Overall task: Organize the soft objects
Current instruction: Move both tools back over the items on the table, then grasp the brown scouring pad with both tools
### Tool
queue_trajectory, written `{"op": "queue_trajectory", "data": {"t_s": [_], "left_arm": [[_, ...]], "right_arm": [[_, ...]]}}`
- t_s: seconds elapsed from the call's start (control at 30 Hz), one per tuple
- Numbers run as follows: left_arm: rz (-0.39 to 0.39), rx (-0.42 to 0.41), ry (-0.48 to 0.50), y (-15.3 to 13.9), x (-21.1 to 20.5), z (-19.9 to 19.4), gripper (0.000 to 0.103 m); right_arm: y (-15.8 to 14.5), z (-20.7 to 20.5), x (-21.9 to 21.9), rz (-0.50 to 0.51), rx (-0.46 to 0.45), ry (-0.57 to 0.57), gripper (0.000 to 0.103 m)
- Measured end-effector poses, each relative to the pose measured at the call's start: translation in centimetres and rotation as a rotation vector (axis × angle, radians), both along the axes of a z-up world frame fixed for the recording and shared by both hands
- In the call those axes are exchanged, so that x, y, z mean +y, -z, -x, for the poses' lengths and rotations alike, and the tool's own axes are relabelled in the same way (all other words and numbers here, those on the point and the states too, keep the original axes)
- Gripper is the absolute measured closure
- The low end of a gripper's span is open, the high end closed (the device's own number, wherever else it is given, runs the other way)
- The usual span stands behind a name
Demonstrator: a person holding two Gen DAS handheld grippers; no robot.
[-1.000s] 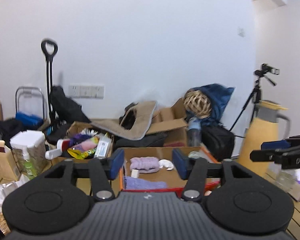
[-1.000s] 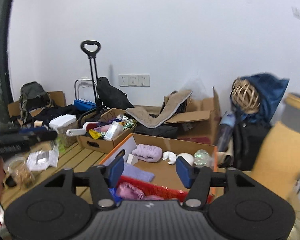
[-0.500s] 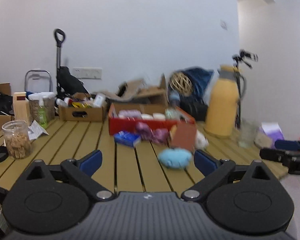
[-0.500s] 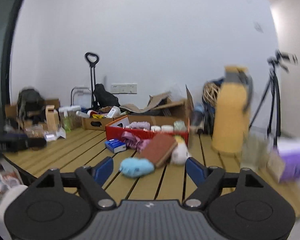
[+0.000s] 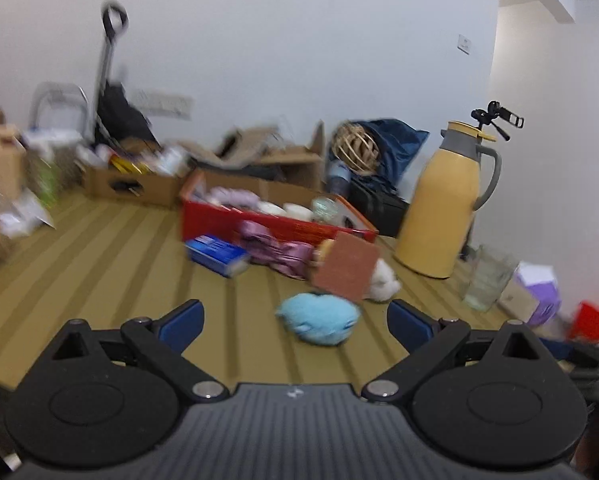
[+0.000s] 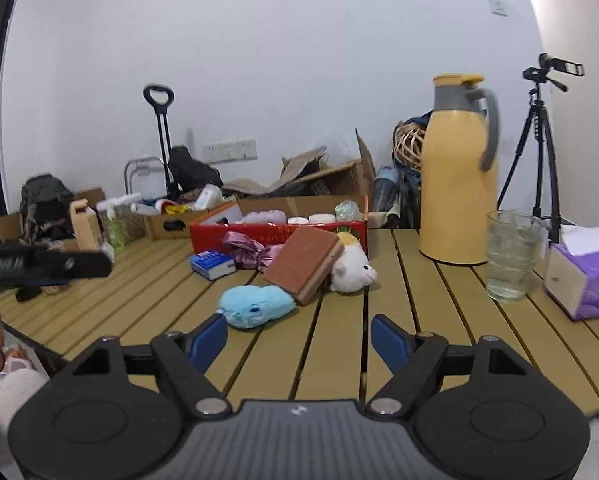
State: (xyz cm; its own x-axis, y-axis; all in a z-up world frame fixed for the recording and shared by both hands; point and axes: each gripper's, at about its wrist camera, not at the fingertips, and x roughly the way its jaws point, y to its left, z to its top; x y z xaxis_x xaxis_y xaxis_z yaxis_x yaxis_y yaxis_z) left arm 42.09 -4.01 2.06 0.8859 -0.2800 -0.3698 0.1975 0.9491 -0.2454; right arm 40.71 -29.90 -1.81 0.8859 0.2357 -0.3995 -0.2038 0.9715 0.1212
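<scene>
Both fingers (image 6: 207, 334) short of blue plush (image 6: 255, 306).

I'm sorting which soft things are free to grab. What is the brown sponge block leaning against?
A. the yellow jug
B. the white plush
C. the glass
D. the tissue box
B. The sponge block stands tilted with its upper edge propped on the white plush, its lower corner by the blue plush; nothing else touches it.
</scene>
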Motion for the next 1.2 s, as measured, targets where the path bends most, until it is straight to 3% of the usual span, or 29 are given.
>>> {"op": "queue_trajectory", "data": {"t_s": [0.1, 0.23, 0.4, 0.5, 0.53, 0.6, 0.63, 0.7, 0.77, 0.9, 1.07, 1.2], "left_arm": [[0.054, 0.057, 0.039, 0.1, -1.3, -5.6, 0.006], [0.095, 0.181, 0.095, 1.0, -2.7, -12.6, 0.022], [0.188, 0.319, 0.128, 3.4, -3.8, -18.9, 0.024], [0.197, 0.357, 0.128, 5.2, -4.3, -21.0, 0.024], [0.209, 0.364, 0.138, 5.7, -4.4, -21.5, 0.025], [0.248, 0.377, 0.156, 6.8, -4.2, -22.0, 0.033], [0.27, 0.382, 0.158, 7.3, -4.1, -22.2, 0.043], [0.3, 0.382, 0.16, 7.7, -3.5, -22.4, 0.052], [0.339, 0.374, 0.163, 7.8, -2.5, -22.4, 0.054], [0.375, 0.344, 0.156, 7.7, -1.1, -21.9, 0.057], [0.337, 0.335, 0.154, 7.8, -0.7, -21.8, 0.054], [0.282, 0.305, 0.157, 7.0, -0.8, -20.9, 0.037]], "right_arm": [[-0.2, -4.4, -0.2, -0.011, 0.006, 0.003, 0.033], [-0.3, -10.2, -0.6, -0.041, 0.001, -0.006, 0.039], [-0.4, -17.6, -0.6, -0.03, -0.001, -0.026, 0.043], [0.5, -21.9, 0.0, 0.04, 0.025, -0.029, 0.046], [1.0, -23.2, 0.2, 0.049, 0.039, -0.046, 0.049], [2.2, -25.1, 0.2, 0.006, 0.08, -0.08, 0.07], [2.8, -25.5, 0.0, -0.026, 0.103, -0.088, 0.072], [3.6, -25.0, -0.2, -0.092, 0.122, -0.099, 0.073], [3.4, -24.1, -0.1, -0.077, 0.132, -0.088, 0.073], [4.7, -22.6, -1.4, -0.204, 0.23, -0.103, 0.073], [5.7, -20.3, 0.3, -0.178, 0.284, -0.136, 0.073], [6.1, -19.6, 1.0, -0.175, 0.271, -0.124, 0.073]]}}
